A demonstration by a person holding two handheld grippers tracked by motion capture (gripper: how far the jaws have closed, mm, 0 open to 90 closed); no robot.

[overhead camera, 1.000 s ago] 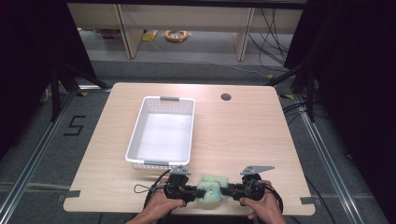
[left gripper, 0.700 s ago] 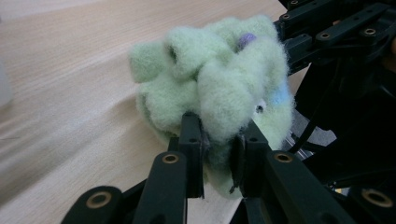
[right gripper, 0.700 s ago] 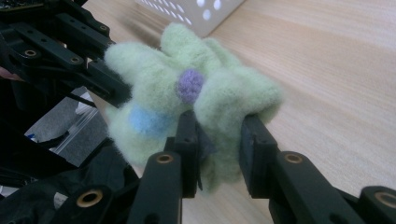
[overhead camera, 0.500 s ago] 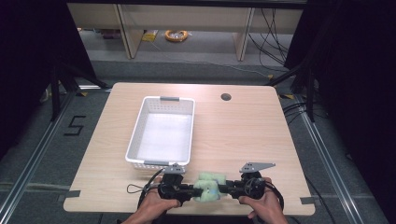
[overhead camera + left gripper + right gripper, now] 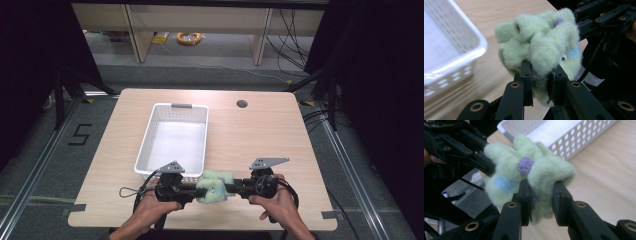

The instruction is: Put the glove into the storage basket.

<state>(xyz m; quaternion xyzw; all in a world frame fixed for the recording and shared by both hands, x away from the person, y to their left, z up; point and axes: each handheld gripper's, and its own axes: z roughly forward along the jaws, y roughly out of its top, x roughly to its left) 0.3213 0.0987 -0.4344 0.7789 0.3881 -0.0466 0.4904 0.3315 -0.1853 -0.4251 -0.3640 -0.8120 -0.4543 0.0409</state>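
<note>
Both grippers lifted higher since before, left gripper (image 5: 196, 189) and right gripper (image 5: 234, 187) each clamped on the green fleece toy (image 5: 214, 186) — near the white basket (image 5: 145, 145), above the table (image 5: 260, 135).

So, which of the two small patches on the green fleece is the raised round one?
The purple patch on the green fleece is a knobbly raised round dot; the blue patch lies flat, like a strip.
</note>
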